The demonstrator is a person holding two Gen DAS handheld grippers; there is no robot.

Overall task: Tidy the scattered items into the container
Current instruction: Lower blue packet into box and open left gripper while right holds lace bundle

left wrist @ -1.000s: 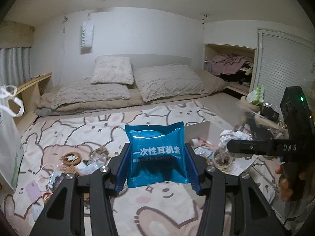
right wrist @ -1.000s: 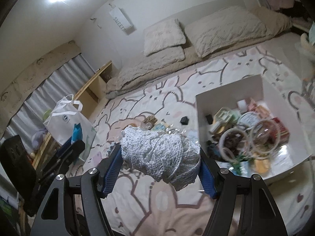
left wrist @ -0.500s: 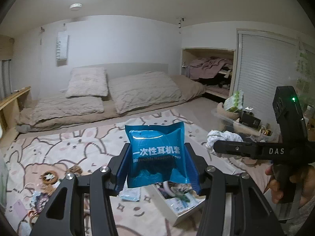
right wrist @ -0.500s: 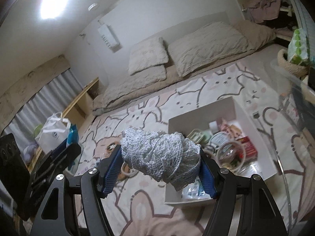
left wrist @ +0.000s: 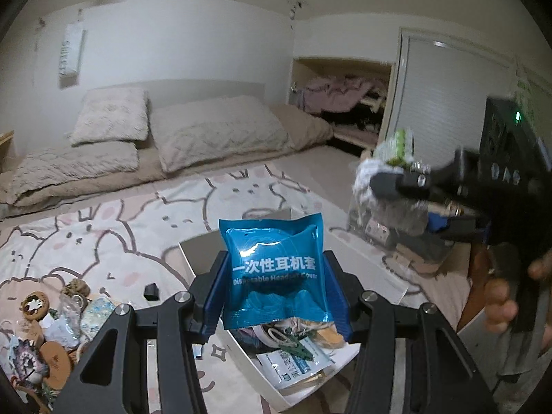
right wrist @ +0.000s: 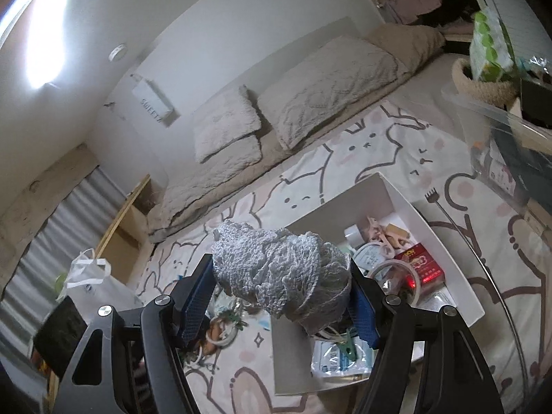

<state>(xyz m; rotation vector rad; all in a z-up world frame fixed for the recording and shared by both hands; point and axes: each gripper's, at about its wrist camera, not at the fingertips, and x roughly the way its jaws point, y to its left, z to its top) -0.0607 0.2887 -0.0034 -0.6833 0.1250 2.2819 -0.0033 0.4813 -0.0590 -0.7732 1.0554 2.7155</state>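
My left gripper (left wrist: 276,293) is shut on a blue foil packet of disposable headset covers (left wrist: 274,272) and holds it above the near end of the white box (left wrist: 200,245). My right gripper (right wrist: 281,296) is shut on a bundle of white lace cloth (right wrist: 279,272) and holds it above the same white box (right wrist: 459,286). The box holds a red pack, clear tape rolls, a green clip and white sachets. The right gripper with the lace (left wrist: 393,186) also shows blurred at the right of the left wrist view.
Several loose items (left wrist: 51,314) lie on the bunny-print rug (left wrist: 114,227) left of the box. A bed with pillows (left wrist: 193,131) runs along the far wall. A clear bin (right wrist: 510,145) with a basket stands at the right. A white bag (right wrist: 93,279) stands at the left.
Both grippers have moved towards and over the white box while keeping their loads. The left wrist view has tilted down, so the box contents now show under the packet.
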